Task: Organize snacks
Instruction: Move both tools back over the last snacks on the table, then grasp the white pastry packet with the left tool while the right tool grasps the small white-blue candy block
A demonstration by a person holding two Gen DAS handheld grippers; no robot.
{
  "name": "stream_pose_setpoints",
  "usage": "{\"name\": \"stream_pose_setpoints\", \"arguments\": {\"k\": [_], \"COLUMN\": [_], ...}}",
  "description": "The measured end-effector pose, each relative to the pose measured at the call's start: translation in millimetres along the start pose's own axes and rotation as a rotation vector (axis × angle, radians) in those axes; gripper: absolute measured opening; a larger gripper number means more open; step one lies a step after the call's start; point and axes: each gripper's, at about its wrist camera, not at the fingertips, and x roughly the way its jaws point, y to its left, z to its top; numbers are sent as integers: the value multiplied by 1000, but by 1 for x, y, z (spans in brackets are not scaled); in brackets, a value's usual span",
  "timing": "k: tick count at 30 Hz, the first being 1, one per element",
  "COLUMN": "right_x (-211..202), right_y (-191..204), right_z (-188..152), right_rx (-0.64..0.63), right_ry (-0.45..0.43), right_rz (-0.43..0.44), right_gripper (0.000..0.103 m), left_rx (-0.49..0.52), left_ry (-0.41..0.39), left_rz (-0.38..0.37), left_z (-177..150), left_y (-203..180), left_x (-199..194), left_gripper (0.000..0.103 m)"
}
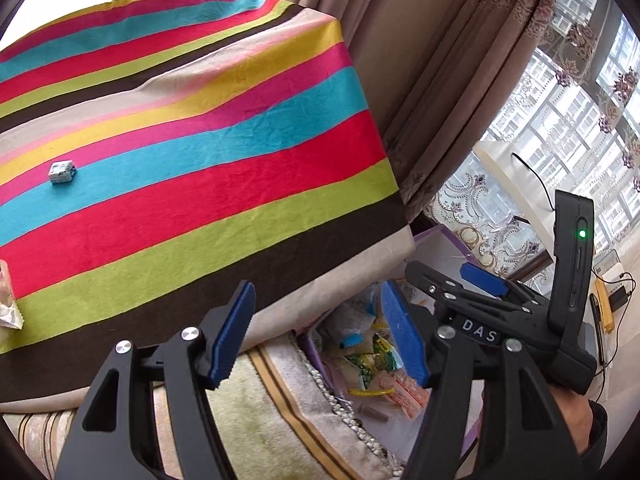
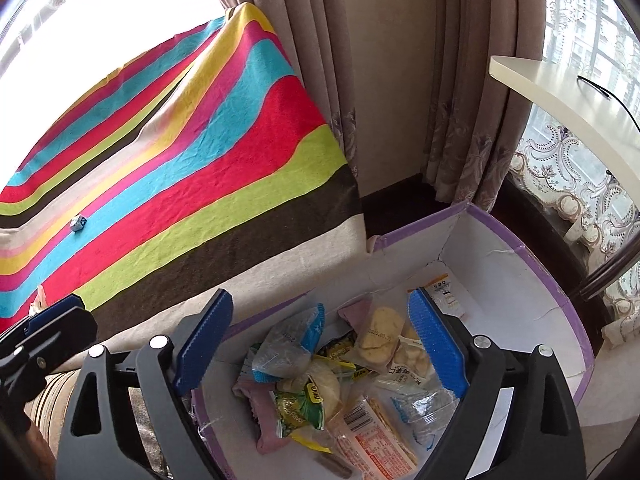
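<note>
Striped cloth [image 1: 200,128] bears one candy [image 1: 63,172]; right view shows box [image 2: 532,264] snacks [image 2: 320,380]; both jaws released.

snack packets [image 2: 320,380] in box [image 2: 560,276], box right of cloth-covered table [image 2: 180,160]

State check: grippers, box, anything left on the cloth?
Left gripper: open, nothing between pads.
Right gripper: open, empty, above the box.
Box: open top, snack packets piled inside.
Blue candy: alone on the striped cloth, not boxed.
Packet: on cloth, at frame edge.
</note>
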Motion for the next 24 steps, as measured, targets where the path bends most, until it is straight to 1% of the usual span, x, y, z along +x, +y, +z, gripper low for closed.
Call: {"name": "stream_pose_setpoints", "arguments": {"k": [4, 7, 13, 15, 17, 20, 24], "right_x": [1, 1, 1, 2, 3, 5, 8], "right_y": [17, 30, 57, 68, 78, 97, 126], "right_z": [1, 1, 1, 1, 2, 2, 2], "right_rx": [-30, -54, -96, -105, -118, -140, -203], "right_ry": [10, 19, 28, 33, 37, 43, 52], "right_rz": [19, 41, 71, 89, 105, 132, 148], "right_gripper": [87, 87, 87, 87, 87, 87, 87], "left_rx": [-72, -132, -347, -423, -486, -548, -540], "left_ry": [-22, -58, -157, -170, -165, -145, -105], "left_rz": [33, 84, 220, 261, 287, 292, 285], "left_z": [-1, -6, -30, -38, -46, -52, -50], "left_y": [30, 57, 131, 156, 179, 205, 213], "left_x": [-14, -35, -94, -111, -121, -125, -114], "left_gripper": [66, 66, 66, 68, 70, 70, 74]}}
